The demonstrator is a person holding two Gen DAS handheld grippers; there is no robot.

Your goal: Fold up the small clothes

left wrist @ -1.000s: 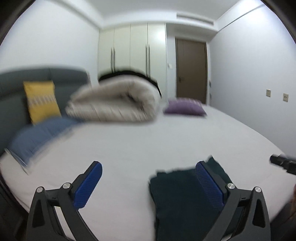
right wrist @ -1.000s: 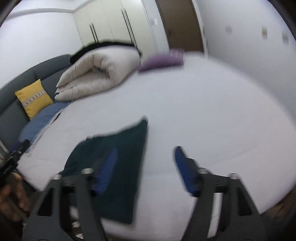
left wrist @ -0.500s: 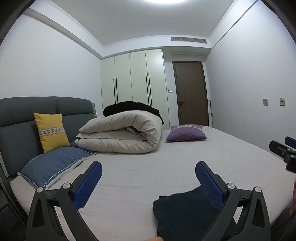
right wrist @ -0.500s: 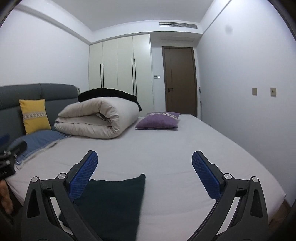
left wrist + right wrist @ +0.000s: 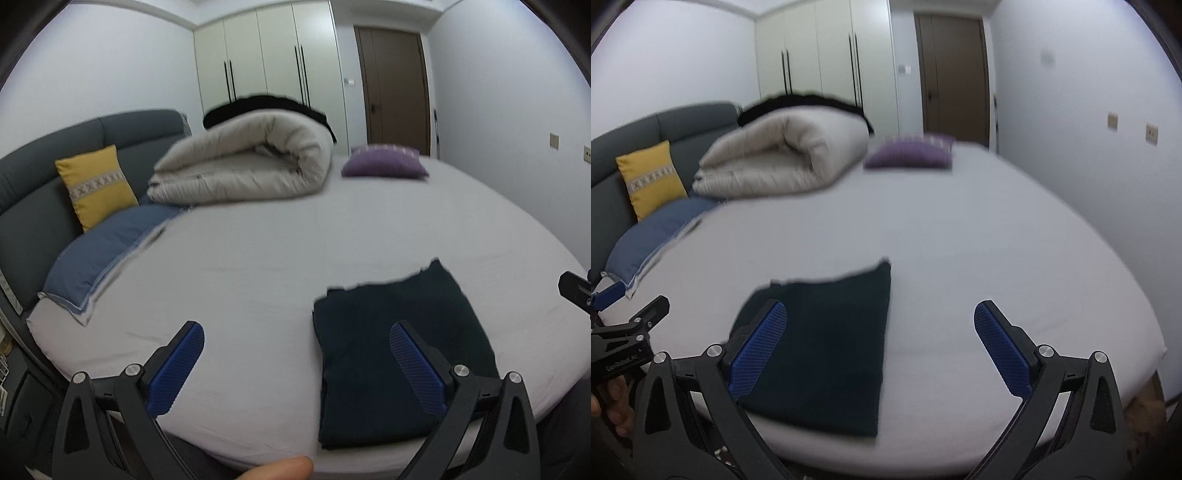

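Lying folded near the front edge of the bed, the dark garment sits in the lower right of the left wrist view and the lower middle-left of the right wrist view, a neat rectangle on the pale sheet. Both the left gripper and the right gripper are spread wide and hold nothing, poised above the bed without touching the cloth. The risk, as I judge it, is that a jaw coming down on the stack pinches only the top layer, so lifting would peel the fold open. Because the garment lies close to the mattress edge, a sideways drag could also pull it off the bed. Motion blur in both views suggests quick movement, which makes a misjudged grasp likelier.
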